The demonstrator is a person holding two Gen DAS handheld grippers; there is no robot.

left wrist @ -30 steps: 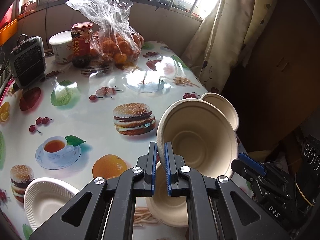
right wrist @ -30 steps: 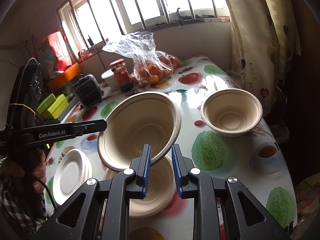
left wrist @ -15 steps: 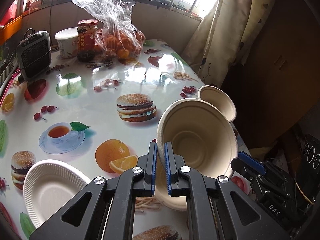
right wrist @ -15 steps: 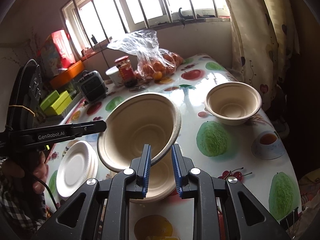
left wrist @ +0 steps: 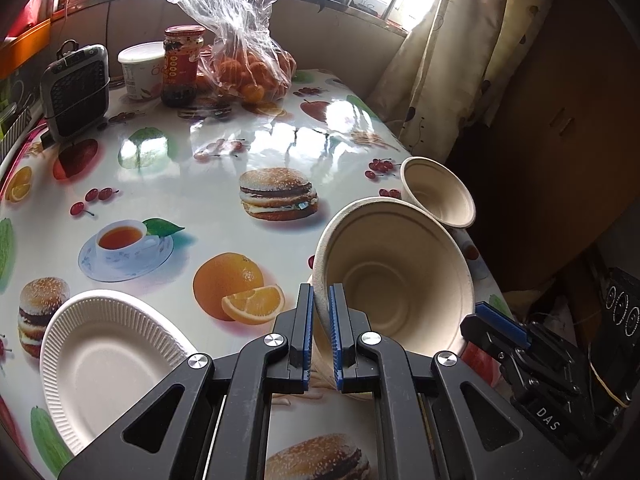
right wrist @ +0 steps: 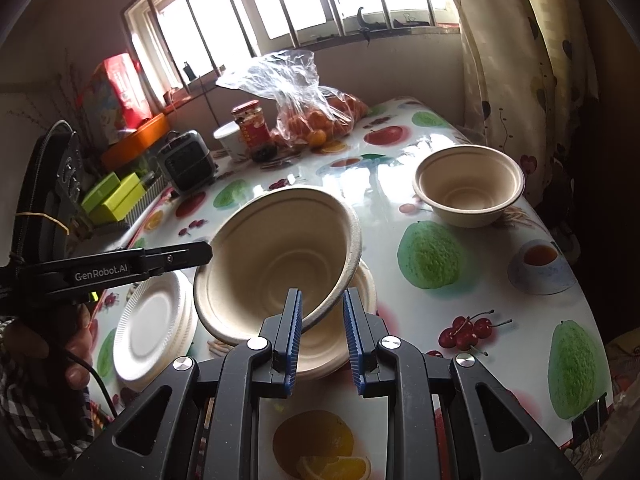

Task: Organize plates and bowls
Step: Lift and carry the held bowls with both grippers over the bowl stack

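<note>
My left gripper (left wrist: 321, 330) pinches the tilted paper bowl's (left wrist: 394, 276) rim above the glossy fruit-and-burger tablecloth (left wrist: 192, 196) by the barred window (right wrist: 304, 4). My right gripper (right wrist: 320, 334) stands parted, empty, under that bowl's near rim. The left gripper's finger reads "GenRobot.AI"; the right's body reads "DAS".

My left gripper (left wrist: 320, 334) is pinching the rim of a tilted beige paper bowl (left wrist: 394, 276). A smaller beige bowl (left wrist: 438, 196) sits beyond it at the table edge; a white paper plate (left wrist: 104, 364) lies to my left.
</note>
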